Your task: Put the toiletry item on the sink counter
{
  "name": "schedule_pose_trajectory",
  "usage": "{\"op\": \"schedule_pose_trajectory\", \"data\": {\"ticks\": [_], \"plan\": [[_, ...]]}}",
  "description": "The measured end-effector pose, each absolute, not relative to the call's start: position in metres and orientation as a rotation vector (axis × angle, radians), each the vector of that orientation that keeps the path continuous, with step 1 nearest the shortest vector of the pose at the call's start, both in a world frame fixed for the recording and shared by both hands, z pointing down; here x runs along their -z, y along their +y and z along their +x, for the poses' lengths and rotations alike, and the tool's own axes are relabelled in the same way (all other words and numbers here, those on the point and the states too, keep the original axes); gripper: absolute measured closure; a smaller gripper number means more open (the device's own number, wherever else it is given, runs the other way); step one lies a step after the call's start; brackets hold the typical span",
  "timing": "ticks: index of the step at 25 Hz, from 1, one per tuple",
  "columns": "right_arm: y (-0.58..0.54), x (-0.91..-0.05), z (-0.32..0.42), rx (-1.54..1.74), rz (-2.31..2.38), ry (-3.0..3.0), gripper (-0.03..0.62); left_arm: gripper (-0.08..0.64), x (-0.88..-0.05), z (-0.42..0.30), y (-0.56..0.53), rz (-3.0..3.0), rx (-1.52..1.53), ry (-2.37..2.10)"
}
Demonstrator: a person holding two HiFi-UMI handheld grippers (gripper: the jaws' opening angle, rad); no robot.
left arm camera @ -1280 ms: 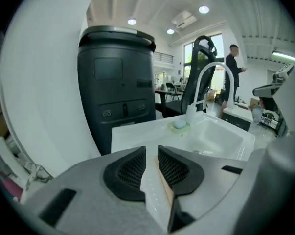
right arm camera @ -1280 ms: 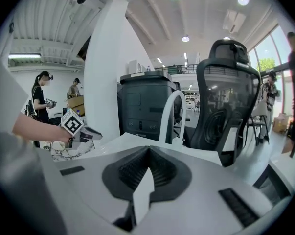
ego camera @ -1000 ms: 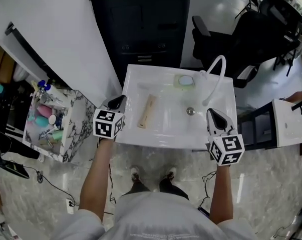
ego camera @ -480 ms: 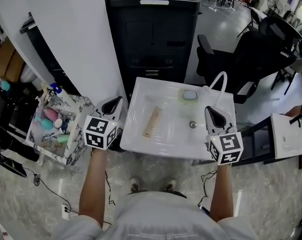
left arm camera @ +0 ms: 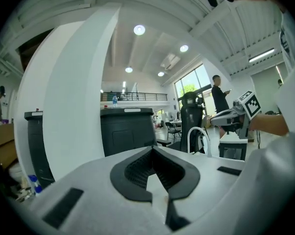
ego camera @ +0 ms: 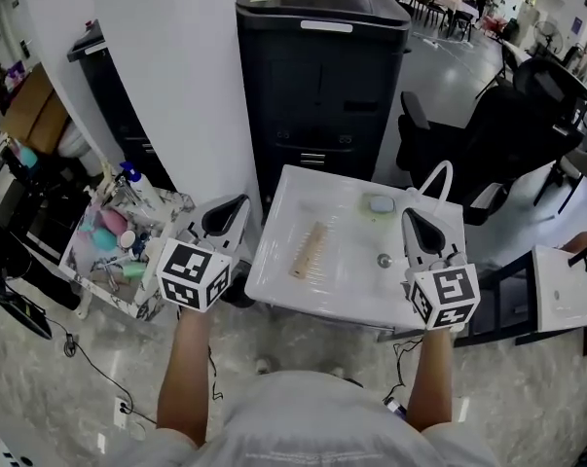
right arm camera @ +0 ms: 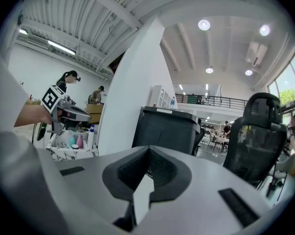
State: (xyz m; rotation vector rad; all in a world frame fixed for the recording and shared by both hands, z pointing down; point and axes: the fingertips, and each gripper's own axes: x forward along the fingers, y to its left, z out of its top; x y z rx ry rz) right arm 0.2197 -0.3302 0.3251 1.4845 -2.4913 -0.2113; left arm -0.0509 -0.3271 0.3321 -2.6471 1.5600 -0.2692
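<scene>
Head view shows both grippers closed and empty, the left gripper (ego camera: 237,205) just left of the sink (ego camera: 274,272), the right gripper (ego camera: 410,218) over its right side, the comb (ego camera: 310,251) between them, the toiletry bin (ego camera: 162,224) left of the left gripper.

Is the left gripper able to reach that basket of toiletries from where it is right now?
Probably yes. The basket sits open-topped just to the left of the left gripper, with nothing between them. The gripper's shut jaws would need opening first.
</scene>
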Motion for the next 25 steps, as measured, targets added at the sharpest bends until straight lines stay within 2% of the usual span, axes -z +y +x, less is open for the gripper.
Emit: {"op": "schedule_pose_trajectory", "data": {"ticks": [25], "plan": [[-0.317,-0.321,0.194,0.239,1.444,-2.513,0.597,0.551,-0.312,-0.049,-0.3,-2.656,0.23,1.465]]}}
